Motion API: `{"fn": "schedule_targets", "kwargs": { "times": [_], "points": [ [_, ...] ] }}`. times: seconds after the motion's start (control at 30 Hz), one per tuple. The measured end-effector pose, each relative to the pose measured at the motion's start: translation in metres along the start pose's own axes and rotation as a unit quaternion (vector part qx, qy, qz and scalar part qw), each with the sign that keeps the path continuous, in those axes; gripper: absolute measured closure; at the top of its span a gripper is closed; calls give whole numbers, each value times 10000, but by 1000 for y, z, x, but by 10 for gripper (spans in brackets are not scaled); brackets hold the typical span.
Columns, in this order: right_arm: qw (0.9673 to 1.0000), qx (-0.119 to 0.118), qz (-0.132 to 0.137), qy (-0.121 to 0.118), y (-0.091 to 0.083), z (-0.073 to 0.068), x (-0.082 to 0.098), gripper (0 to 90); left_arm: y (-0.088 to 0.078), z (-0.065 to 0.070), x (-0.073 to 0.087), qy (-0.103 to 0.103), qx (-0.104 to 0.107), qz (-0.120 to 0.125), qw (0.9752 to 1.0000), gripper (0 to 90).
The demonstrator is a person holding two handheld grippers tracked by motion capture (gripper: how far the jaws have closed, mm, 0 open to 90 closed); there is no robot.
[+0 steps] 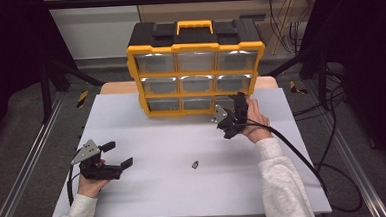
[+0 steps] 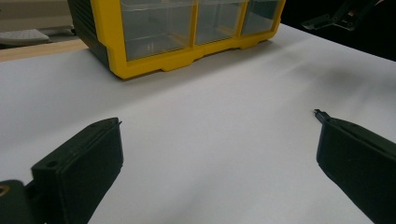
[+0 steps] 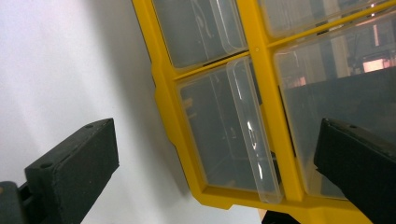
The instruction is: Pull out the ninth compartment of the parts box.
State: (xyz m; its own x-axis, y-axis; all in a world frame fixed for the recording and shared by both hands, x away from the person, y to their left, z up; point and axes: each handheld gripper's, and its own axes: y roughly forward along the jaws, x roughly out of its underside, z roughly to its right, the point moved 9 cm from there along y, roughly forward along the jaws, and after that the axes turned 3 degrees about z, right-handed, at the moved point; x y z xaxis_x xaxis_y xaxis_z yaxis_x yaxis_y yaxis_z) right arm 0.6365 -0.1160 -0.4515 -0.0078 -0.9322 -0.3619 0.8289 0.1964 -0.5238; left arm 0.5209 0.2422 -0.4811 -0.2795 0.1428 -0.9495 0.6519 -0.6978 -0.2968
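The yellow organizer point(image 1: 197, 68) stands upright at the middle of the desk's point(image 1: 150, 191) far edge, its long axis running along that edge and its clear drawer fronts facing me. It has a yellow frame, a black top with a yellow handle, and three rows of three see-through drawers.

My right gripper point(image 1: 233, 117) is up at the organizer's bottom right corner, jaws spread wide and grasping nothing. In the right gripper view the bottom right drawer point(image 3: 229, 135) sits between my jaws, tilted in the frame because my hand is turned; whether a jaw touches it, I cannot tell.

My left gripper point(image 1: 117, 155) rests near the desk's left edge, towards the near side, jaws wide apart and empty, pointing across the desk. A small dark part point(image 1: 195, 164) lies alone on the desk, well apart from both grippers.
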Motion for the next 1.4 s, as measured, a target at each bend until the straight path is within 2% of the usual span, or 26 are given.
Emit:
{"fn": "schedule_targets", "kwargs": {
  "times": [0.27,0.57,0.83,0.97,1.03,1.4],
  "points": [
    [9998,86,-112,-106,9,-2,2,2,0,-1,0,5,-11,6,10000,0],
    [9989,218,-239,-340,21,-2,7,3,0,-1,0,6,-19,3,10000,0],
    [9984,312,-331,-345,29,-3,10,4,0,-1,0,14,-27,-10,10000,0],
    [9978,318,-392,-434,35,-4,13,5,0,-1,1,11,-24,-8,10000,0],
    [9978,336,-421,-385,37,-4,14,5,0,-1,1,13,-23,-11,10000,0],
    [9965,425,-471,-547,46,-3,18,12,1,-1,1,20,-32,-29,10000,0]
  ]
}}
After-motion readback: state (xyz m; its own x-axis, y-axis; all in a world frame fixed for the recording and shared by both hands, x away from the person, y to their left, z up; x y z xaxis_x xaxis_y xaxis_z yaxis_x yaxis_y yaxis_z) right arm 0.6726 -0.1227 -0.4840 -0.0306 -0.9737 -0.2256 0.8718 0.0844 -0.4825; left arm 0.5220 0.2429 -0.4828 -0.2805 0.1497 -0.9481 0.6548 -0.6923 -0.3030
